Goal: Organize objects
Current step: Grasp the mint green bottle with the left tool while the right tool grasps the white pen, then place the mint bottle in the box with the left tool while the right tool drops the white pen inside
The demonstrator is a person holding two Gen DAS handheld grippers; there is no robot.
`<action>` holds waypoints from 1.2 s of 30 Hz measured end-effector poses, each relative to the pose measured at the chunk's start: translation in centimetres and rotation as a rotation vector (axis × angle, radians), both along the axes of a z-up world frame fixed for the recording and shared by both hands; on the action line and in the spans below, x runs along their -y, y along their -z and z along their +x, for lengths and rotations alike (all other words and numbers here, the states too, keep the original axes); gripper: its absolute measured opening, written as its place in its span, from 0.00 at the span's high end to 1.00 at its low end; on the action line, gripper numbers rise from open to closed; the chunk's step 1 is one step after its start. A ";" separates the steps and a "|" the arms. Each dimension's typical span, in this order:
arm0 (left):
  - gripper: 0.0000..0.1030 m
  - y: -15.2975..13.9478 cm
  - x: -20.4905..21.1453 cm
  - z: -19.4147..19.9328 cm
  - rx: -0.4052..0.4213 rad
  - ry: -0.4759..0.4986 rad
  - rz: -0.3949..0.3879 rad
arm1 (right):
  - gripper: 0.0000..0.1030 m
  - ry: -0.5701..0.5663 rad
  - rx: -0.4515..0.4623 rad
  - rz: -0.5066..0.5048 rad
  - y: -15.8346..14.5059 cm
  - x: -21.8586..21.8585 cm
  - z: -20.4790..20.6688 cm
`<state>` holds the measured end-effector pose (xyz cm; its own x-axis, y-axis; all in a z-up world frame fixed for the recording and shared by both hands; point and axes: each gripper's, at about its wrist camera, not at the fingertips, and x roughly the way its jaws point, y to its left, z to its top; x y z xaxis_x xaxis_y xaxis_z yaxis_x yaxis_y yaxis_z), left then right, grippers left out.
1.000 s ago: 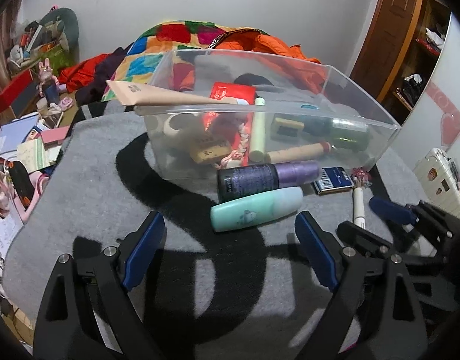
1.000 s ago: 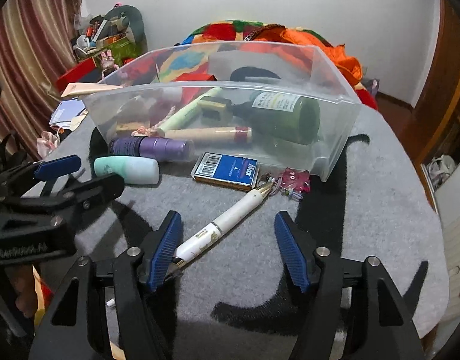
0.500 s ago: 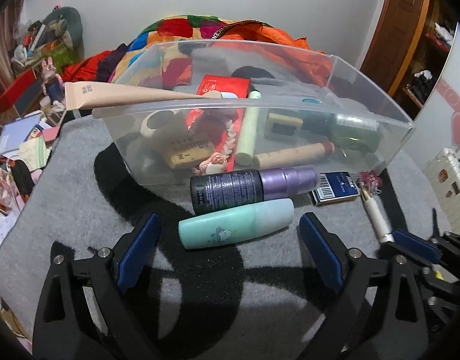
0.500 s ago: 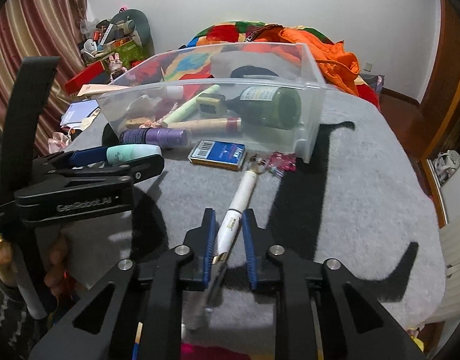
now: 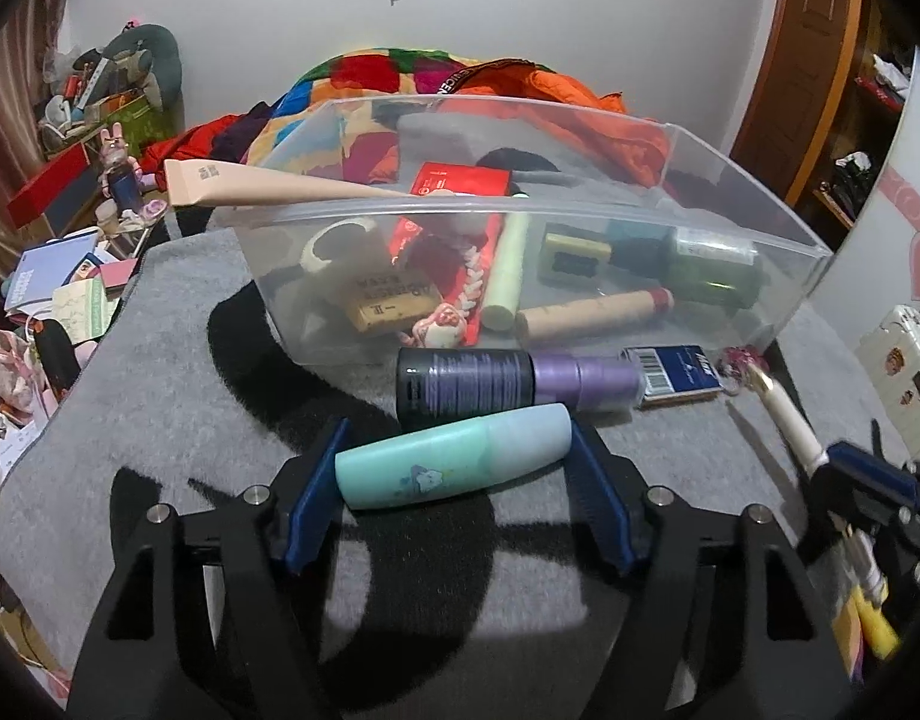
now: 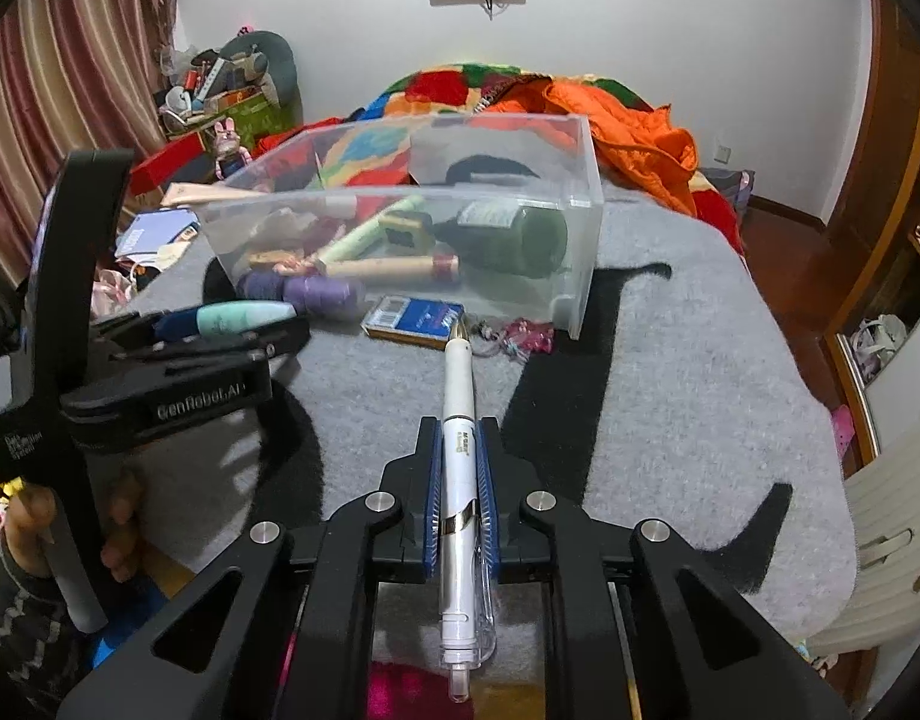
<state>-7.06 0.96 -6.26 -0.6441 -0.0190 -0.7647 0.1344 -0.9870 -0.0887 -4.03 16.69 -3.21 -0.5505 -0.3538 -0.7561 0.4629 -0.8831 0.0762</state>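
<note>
A mint-green bottle (image 5: 460, 462) lies crosswise on the grey cloth, just in front of the clear plastic bin (image 5: 760, 222). My left gripper (image 5: 454, 450) straddles it; its jaws are closing and both blue pads touch the bottle's ends. A white pen (image 6: 458, 372) points away toward the bin (image 6: 580, 240), clamped between the pads of my shut right gripper (image 6: 458, 438). In the left wrist view that gripper (image 5: 862, 480) shows at the right edge. The bin holds several items, among them a green bottle and a red box.
A purple spray bottle (image 5: 508, 384), a blue card box (image 5: 676, 369) and a pink charm (image 5: 739, 357) lie against the bin's front wall. Orange and patchwork bedding (image 6: 628, 120) is piled behind. Books and clutter (image 5: 58, 288) sit off the left edge. A hand (image 6: 34, 534) grips the left tool.
My left gripper has moved forward and narrowed around the mint-green bottle. My right gripper has shut on the white pen, which now points straight ahead, lifted slightly.
</note>
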 end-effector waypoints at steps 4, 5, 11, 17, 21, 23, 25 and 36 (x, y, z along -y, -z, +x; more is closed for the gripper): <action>0.31 -0.5 0.1 0.9 -0.009 0.013 0.026 | 0.90 -0.005 -0.026 -0.019 -1.1 0.1 0.1; 0.31 -0.7 0.1 1.0 -0.013 0.015 0.030 | 0.90 -0.004 -0.032 -0.028 -1.5 0.1 0.0; 0.31 -2.5 0.0 2.0 -0.058 0.030 0.033 | 0.90 0.002 -0.062 -0.076 -3.0 0.6 -0.7; 0.31 -4.7 0.2 2.8 -0.114 0.041 0.033 | 0.90 0.001 -0.114 -0.106 -4.7 1.1 -1.9; 0.31 -6.1 0.3 2.9 -0.147 0.044 0.027 | 0.90 0.003 -0.137 -0.132 -5.6 1.5 -3.0; 0.31 -6.8 0.4 2.7 -0.166 0.042 0.023 | 0.90 0.008 -0.153 -0.135 -6.1 1.8 -3.5; 0.31 -7.5 0.6 2.6 -0.183 0.037 0.015 | 0.90 0.013 -0.169 -0.145 -6.6 2.1 -4.1; 0.31 -9.5 2.1 0.4 -0.234 0.025 0.036 | 0.90 0.015 -0.239 -0.149 -8.6 3.8 -6.5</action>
